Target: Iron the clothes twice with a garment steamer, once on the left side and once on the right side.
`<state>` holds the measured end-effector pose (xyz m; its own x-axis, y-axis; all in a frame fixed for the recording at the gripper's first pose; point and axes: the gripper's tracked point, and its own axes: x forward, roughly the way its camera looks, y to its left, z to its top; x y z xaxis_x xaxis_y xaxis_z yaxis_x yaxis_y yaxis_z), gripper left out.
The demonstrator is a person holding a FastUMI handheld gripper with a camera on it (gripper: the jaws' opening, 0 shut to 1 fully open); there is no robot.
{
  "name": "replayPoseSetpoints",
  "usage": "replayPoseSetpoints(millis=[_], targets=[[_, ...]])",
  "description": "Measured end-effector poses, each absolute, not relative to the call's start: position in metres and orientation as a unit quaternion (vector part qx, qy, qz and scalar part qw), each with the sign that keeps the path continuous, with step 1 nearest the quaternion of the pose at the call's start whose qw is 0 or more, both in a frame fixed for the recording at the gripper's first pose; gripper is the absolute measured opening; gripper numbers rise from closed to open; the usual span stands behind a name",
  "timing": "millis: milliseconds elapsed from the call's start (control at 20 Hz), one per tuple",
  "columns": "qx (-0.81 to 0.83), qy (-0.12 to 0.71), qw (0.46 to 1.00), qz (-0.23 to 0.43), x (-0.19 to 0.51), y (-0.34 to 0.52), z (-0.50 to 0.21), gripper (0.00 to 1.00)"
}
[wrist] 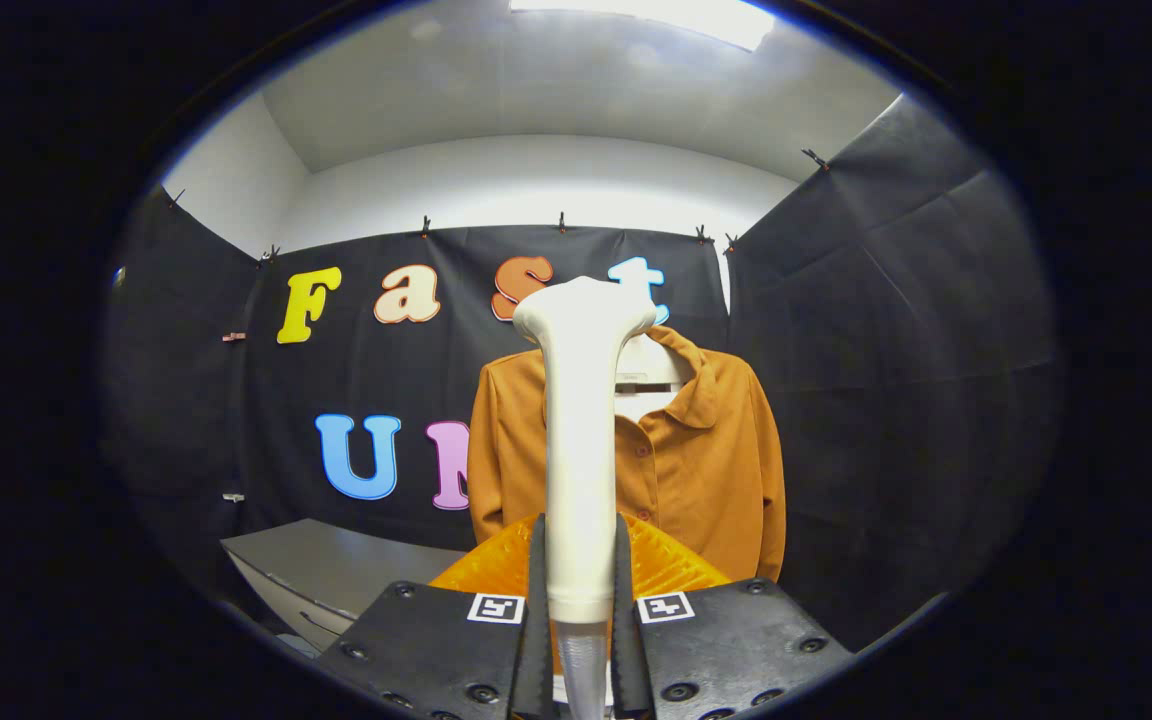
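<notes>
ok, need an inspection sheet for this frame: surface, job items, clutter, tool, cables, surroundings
Surface: grey table low beside the tool, under the black cloth wall; its visible top is bare.
Job's things: white steamer upright between the fingers, head up top; orange shirt hanging beyond it, buttoned, collar open.
Clutter: nothing seen.
Tool: tool shut on the steamer handle, both fingers pressing its sides.
Cables: nothing seen; a clear hose leaves the steamer's base.
Surroundings: cloth clipped along its top edge, white walls above, ceiling light on.
</notes>
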<state>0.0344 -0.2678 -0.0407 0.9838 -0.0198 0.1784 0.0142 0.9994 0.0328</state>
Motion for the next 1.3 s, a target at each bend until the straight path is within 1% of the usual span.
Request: replayPoseSetpoints(millis=[200,350,700,950,1100,1300], targets=[[0.024,-0.103,0.994,-0.024,0.04,-0.284,-0.02,0.26],[0.026,-0.098,0.994,-0.042,0.057,-0.304,-0.024,0.26],[0.051,-0.044,0.995,-0.07,0.111,-0.352,-0.087,0.26],[0.064,-0.02,0.996,-0.064,0.137,-0.365,-0.129,0.27],[0.063,-0.015,0.996,-0.057,0.145,-0.369,-0.148,0.26],[0.063,0.003,0.996,-0.065,0.149,-0.379,-0.174,0.27]])
